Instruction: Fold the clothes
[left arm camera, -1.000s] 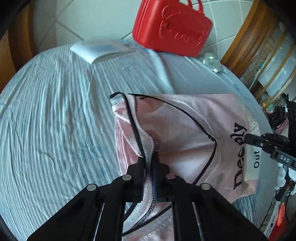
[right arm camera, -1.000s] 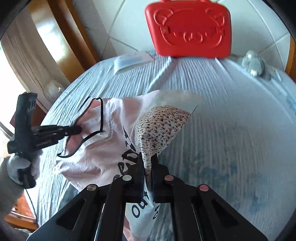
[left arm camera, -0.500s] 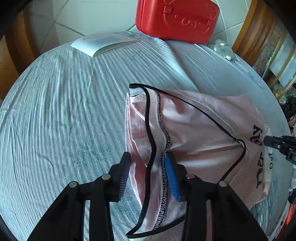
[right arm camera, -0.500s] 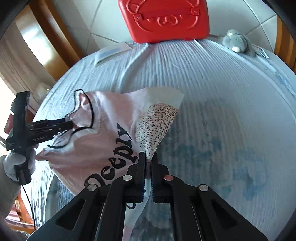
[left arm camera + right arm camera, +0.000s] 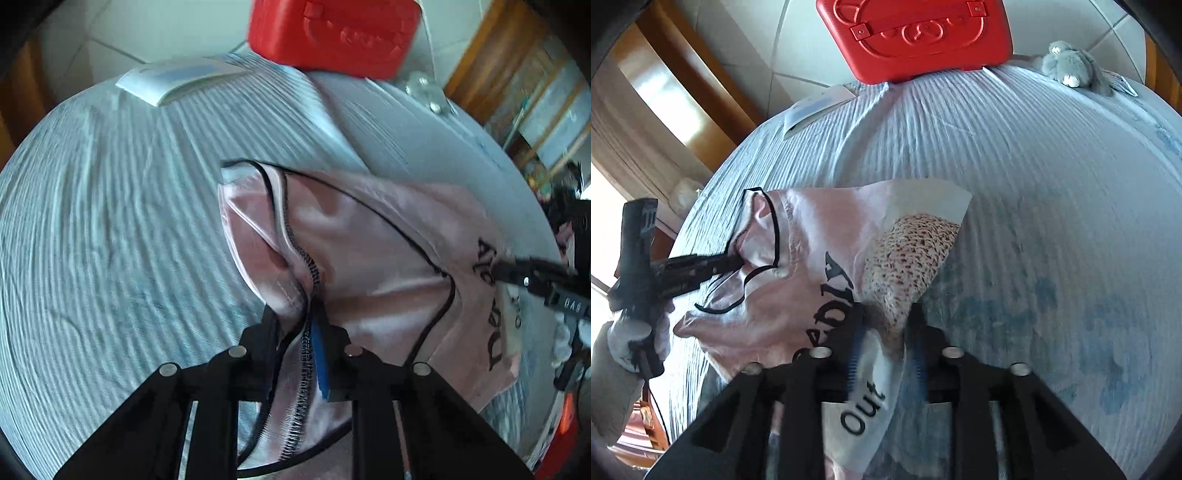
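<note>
A pink top (image 5: 362, 254) with black trim and black lettering lies on the pale blue ribbed cloth (image 5: 92, 240). My left gripper (image 5: 295, 317) has its jaws partly open, the top's black-trimmed seam lying between them. My right gripper (image 5: 886, 314) is open around the top's speckled patch (image 5: 908, 258), its jaws apart on either side. The top also shows in the right wrist view (image 5: 798, 295), with the left gripper at its left edge. The right gripper's fingers (image 5: 517, 271) show at the lettering in the left wrist view.
A red plastic case (image 5: 916, 33) stands at the far edge against the tiled wall. A white packet (image 5: 177, 79) lies far left and a small grey plush toy (image 5: 1071, 68) far right. Wooden furniture stands at both sides.
My left gripper opened off the seam half a second ago and has now narrowed around it again. My right gripper, shut on the speckled patch before, has opened.
</note>
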### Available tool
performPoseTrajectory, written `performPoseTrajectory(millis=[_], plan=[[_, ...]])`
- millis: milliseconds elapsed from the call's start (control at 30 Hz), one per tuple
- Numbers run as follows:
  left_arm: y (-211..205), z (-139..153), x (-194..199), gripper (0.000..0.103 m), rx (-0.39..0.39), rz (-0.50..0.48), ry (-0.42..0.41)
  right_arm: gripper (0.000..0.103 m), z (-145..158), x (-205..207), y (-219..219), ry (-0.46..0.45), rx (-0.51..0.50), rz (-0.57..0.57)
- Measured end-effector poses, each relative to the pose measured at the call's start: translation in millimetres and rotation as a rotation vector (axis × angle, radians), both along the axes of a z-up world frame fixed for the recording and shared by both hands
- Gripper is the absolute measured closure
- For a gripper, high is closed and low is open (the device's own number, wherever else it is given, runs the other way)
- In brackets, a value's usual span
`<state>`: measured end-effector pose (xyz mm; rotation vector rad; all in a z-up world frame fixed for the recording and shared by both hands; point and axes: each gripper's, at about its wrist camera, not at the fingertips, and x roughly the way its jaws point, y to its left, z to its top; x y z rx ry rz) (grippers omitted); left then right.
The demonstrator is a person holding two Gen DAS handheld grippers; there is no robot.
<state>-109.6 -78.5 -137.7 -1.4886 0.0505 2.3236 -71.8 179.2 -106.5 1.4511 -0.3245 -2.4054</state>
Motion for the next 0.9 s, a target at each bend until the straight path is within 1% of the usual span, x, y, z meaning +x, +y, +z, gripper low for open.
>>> performPoseTrajectory(millis=[33, 67, 133, 200, 233, 300, 333, 400, 533, 633, 767, 900], plan=[[0.6, -0.6, -0.4, 0.087, 0.008, -0.004, 0.002, 0.071, -2.2, -1.7, -1.3, -0.004, -0.004, 0.000], [-3.8, -1.3, -3.1, 0.087, 0.040, 0.010, -0.015, 0.071, -4.8, -2.7, -2.9, -0.005, -0.011, 0.002], [-12.5, -2.7, -8.3, 0.091, 0.102, 0.037, -0.049, 0.071, -8.7, -3.7, -5.8, -0.001, -0.014, 0.005], [-14.1, -3.3, -7.1, 0.093, 0.108, 0.033, -0.048, 0.073, -10.2, -3.8, -5.9, 0.003, -0.020, 0.006], [-13.8, -3.0, -5.7, 0.094, 0.104, 0.034, -0.042, 0.081, -10.5, -3.6, -5.0, 0.003, -0.027, 0.006], [-14.5, 2.3, -2.0, 0.095, 0.121, 0.045, -0.024, 0.092, -8.4, -2.9, -4.1, 0.006, -0.039, 0.006], [-15.0, 6.4, 0.3, 0.095, 0.133, 0.050, -0.011, 0.095, -5.9, -2.2, -4.2, 0.010, -0.041, 0.006], [-14.7, 20.4, 5.9, 0.095, 0.150, 0.052, 0.033, 0.096, 6.1, 4.0, -6.8, 0.050, -0.026, 0.009], [-9.2, 41.4, 15.5, 0.095, 0.147, 0.031, 0.075, 0.098, 39.8, 17.3, -5.6, 0.146, -0.028, 0.000], [-2.6, 60.4, 22.3, 0.095, 0.168, 0.012, 0.110, 0.098, 68.0, 24.1, -1.6, 0.206, 0.007, -0.003], [24.7, 79.6, 21.8, 0.095, 0.198, -0.025, 0.140, 0.098, 94.1, 33.6, 18.3, 0.242, 0.056, -0.040], [71.5, 100.1, 21.4, 0.095, 0.223, -0.077, 0.162, 0.098, 116.7, 50.2, 56.5, 0.269, 0.099, -0.100]])
